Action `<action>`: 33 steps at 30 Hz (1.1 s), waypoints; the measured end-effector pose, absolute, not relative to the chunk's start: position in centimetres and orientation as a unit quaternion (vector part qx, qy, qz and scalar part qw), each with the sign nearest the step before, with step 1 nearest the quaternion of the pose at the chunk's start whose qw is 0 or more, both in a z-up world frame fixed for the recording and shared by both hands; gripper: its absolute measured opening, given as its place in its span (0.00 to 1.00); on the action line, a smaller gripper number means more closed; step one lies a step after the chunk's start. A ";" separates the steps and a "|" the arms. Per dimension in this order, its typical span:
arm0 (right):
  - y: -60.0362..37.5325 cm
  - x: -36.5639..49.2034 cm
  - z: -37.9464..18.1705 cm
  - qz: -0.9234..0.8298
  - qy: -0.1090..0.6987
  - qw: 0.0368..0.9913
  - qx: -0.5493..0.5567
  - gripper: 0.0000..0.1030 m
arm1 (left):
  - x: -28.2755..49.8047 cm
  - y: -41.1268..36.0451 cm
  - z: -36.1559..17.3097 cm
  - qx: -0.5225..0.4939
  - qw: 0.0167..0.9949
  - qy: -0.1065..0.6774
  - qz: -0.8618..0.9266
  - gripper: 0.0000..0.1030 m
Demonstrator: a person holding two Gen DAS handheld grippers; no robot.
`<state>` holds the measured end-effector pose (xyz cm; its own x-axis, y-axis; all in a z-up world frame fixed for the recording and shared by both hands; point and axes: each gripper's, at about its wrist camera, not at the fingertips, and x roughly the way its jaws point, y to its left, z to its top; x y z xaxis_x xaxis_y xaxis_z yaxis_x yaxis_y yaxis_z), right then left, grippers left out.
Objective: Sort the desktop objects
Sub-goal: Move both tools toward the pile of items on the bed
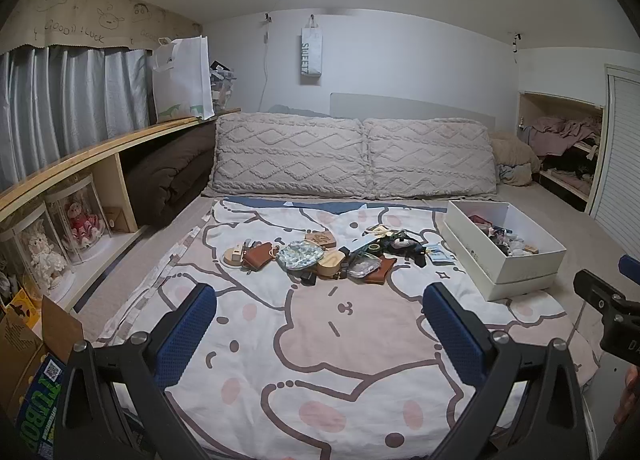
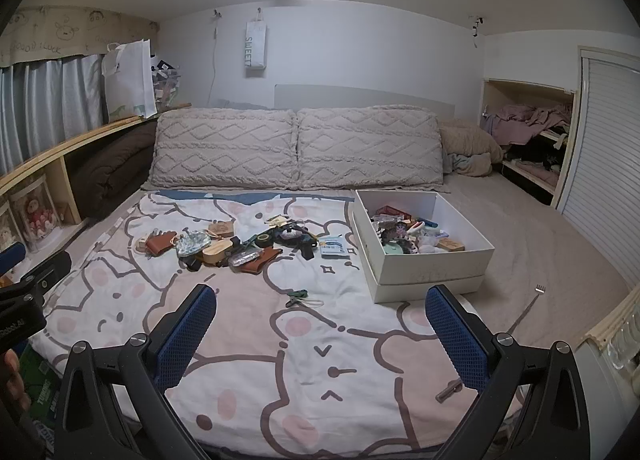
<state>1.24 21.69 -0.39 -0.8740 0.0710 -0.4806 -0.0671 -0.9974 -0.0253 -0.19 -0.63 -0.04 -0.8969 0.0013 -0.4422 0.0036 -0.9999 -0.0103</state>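
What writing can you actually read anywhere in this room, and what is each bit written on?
"SWEET": hanging white bag on the back wall.
"GOOD LUCK": curtain valance, beside doodled faces.
"TUBOR", cut off by the frame edge: green and blue box at lower left.
Partly read, ending "obot.AI": left gripper's body.
Too small to read: the blue card on the blanket and the wooden blocks.

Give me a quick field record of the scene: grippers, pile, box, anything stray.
left gripper: open, nothing between its jaws, short of the pile
right gripper: open, holding nothing
pile of small objects: loose on the cartoon blanket, left of the box
white box: on the bed, open-topped, already holds items
stray item: small dark clip lying apart, nearer the grippers than the pile
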 end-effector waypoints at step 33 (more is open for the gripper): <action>20.3 -0.2 -0.8 0.964 -0.020 0.035 -0.263 1.00 | -1.5 -1.5 -1.3 0.238 0.006 0.013 -0.971 1.00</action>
